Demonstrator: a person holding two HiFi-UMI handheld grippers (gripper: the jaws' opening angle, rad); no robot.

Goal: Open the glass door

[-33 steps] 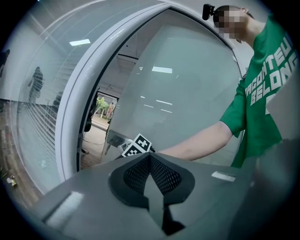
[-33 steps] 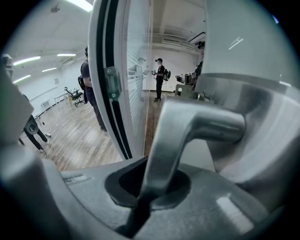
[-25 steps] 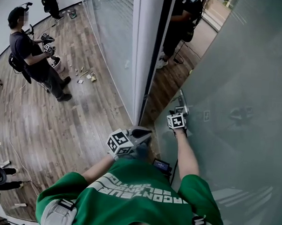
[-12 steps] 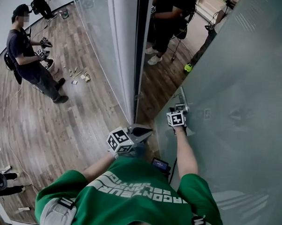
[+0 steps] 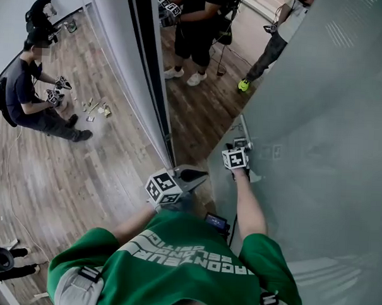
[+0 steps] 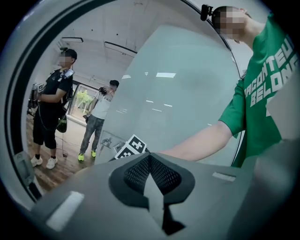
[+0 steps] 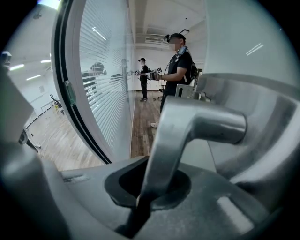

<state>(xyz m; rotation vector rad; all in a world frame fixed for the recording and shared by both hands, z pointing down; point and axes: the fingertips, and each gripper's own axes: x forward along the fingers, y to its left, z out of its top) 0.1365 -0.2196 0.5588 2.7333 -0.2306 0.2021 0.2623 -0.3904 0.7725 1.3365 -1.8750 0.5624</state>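
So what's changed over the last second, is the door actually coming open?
The glass door has swung further open, widening the gap at the frame. The right tongs stay shut on the handle; the left tongs stay shut and empty.

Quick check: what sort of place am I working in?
Probably an office or lab interior: a frosted glass door with a metal lever handle, a glass partition wall, wood-plank floor.

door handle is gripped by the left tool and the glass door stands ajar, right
Wrong tool: the right tool is shut on the door handle, as the right gripper view shows; the left tool is shut on nothing. The glass door does stand ajar.
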